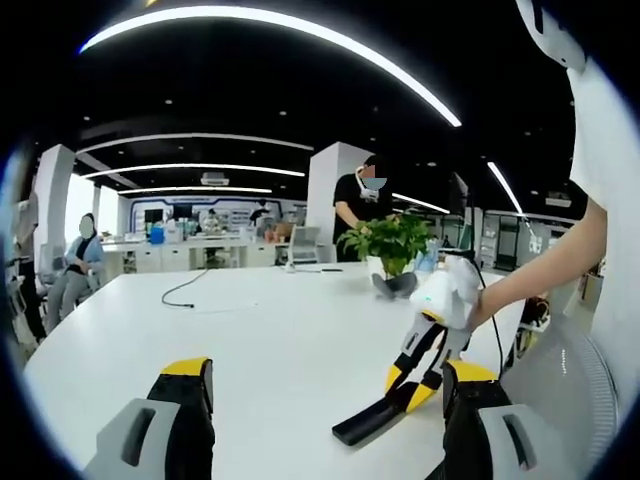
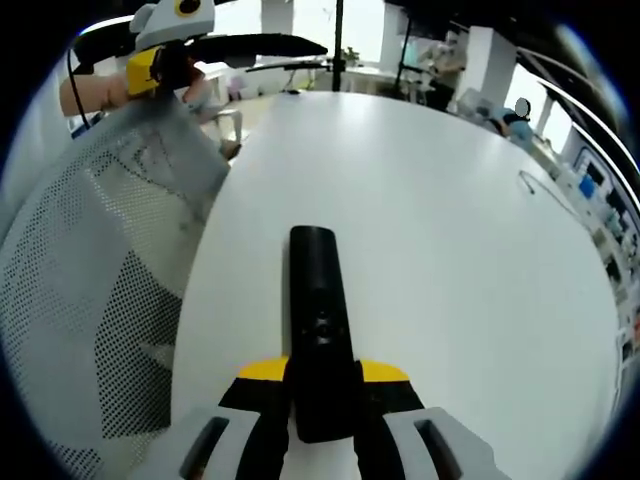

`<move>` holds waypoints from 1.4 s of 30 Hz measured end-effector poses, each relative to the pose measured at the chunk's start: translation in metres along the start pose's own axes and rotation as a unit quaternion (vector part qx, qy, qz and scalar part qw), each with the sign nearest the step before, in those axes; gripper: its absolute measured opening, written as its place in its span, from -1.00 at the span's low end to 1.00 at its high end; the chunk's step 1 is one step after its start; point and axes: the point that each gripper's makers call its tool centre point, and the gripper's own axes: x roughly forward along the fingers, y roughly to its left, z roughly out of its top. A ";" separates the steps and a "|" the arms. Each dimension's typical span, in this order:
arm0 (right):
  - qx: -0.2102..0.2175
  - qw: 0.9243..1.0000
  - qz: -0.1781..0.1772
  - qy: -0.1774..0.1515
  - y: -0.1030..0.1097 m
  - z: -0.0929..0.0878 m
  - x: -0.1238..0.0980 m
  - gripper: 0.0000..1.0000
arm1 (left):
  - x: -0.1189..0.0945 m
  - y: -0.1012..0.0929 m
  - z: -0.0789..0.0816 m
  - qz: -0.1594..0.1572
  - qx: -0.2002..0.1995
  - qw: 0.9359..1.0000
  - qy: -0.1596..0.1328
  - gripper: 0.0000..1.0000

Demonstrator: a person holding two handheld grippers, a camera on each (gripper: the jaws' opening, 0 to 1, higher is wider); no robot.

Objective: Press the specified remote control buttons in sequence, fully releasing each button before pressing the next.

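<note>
The right gripper point(image 2: 320, 405) is clamped on the remote control point(image 2: 318, 320), its yellow-tipped jaws closing on the lower end of the black body so the long button face points away along the jaws and stays exposed. In the left gripper view the same gripper point(image 1: 402, 392) comes in from the right, with the remote point(image 1: 365, 422) slanting down from it until its far end seems to rest on the white table point(image 1: 280, 330), near the edge closest to the person. That hold looks meant to steady the remote and keep its buttons reachable from above.

The left gripper point(image 1: 325, 385) stands with its jaws wide apart and nothing between them, hovering over the near part of the table just beside the remote; in the right gripper view it point(image 2: 165, 45) shows at the upper left, above a mesh chair back point(image 2: 90, 260). Free and open, it is probably the pressing tool, though no jaw touches a button yet.

Farther out, a potted plant point(image 1: 388, 240) sits toward the table's far edge, a thin cable point(image 1: 185, 290) lies near its far left corner, and people stand and sit beyond.
</note>
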 end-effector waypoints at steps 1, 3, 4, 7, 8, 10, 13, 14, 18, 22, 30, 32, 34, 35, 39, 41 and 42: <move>0.000 1.000 0.000 0.001 -0.001 0.000 0.000 -0.57 | 0.000 0.000 0.000 0.000 0.000 1.000 0.000 0.98; 0.000 1.000 0.000 0.003 -0.002 0.000 0.000 -0.57 | 0.000 0.000 -0.001 0.001 0.000 1.000 0.001 0.98; 0.000 1.000 0.000 0.004 -0.003 0.000 0.000 -0.57 | 0.000 0.000 0.000 0.001 0.002 1.000 -0.001 0.98; 0.000 1.000 0.002 0.007 -0.005 0.000 0.000 -0.57 | 0.000 0.000 0.001 0.000 -0.001 1.000 -0.003 0.98; 0.000 1.000 0.002 0.009 -0.006 0.000 0.000 -0.57 | 0.000 0.000 0.001 0.000 0.000 1.000 -0.003 0.98; 0.000 1.000 0.004 0.011 -0.008 0.000 0.000 -0.58 | 0.000 0.000 0.001 0.002 0.003 1.000 -0.003 0.98; 0.001 1.000 0.003 0.014 -0.010 0.000 -0.001 -0.58 | 0.000 0.000 0.000 0.003 0.003 1.000 -0.001 0.98; 0.002 1.000 0.003 0.014 -0.011 0.000 0.000 -0.58 | 0.000 0.000 0.001 0.003 0.004 1.000 -0.002 0.98; -0.002 1.000 0.004 0.018 -0.014 -0.001 -0.001 -0.58 | -0.001 0.001 0.001 0.003 0.002 1.000 -0.003 0.98; 0.000 1.000 0.004 0.021 -0.017 -0.001 -0.001 -0.58 | -0.001 0.000 0.001 0.002 0.003 1.000 -0.002 0.98; -0.002 1.000 0.007 0.023 -0.021 -0.001 -0.001 -0.58 | -0.001 0.001 0.001 0.004 0.003 1.000 -0.002 0.98; -0.002 1.000 0.007 0.022 -0.022 -0.001 -0.001 -0.58 | -0.001 0.001 0.000 0.003 0.002 1.000 -0.001 0.98; -0.001 1.000 0.007 0.021 -0.024 -0.002 -0.001 -0.58 | -0.001 0.001 0.000 0.004 0.003 1.000 0.000 0.98; -0.001 1.000 0.007 0.021 -0.025 -0.002 -0.001 -0.58 | -0.001 0.001 0.000 0.004 0.003 1.000 -0.001 0.98; 0.001 1.000 0.007 0.022 -0.030 -0.002 -0.001 -0.58 | -0.001 0.001 0.000 0.003 0.002 1.000 0.001 0.98; 0.000 1.000 0.008 0.023 -0.031 -0.003 -0.001 -0.58 | -0.001 0.001 0.000 0.003 0.003 1.000 0.001 0.98; -0.001 1.000 0.008 0.023 -0.032 -0.003 -0.001 -0.58 | -0.001 0.001 0.000 0.003 0.002 1.000 0.000 0.98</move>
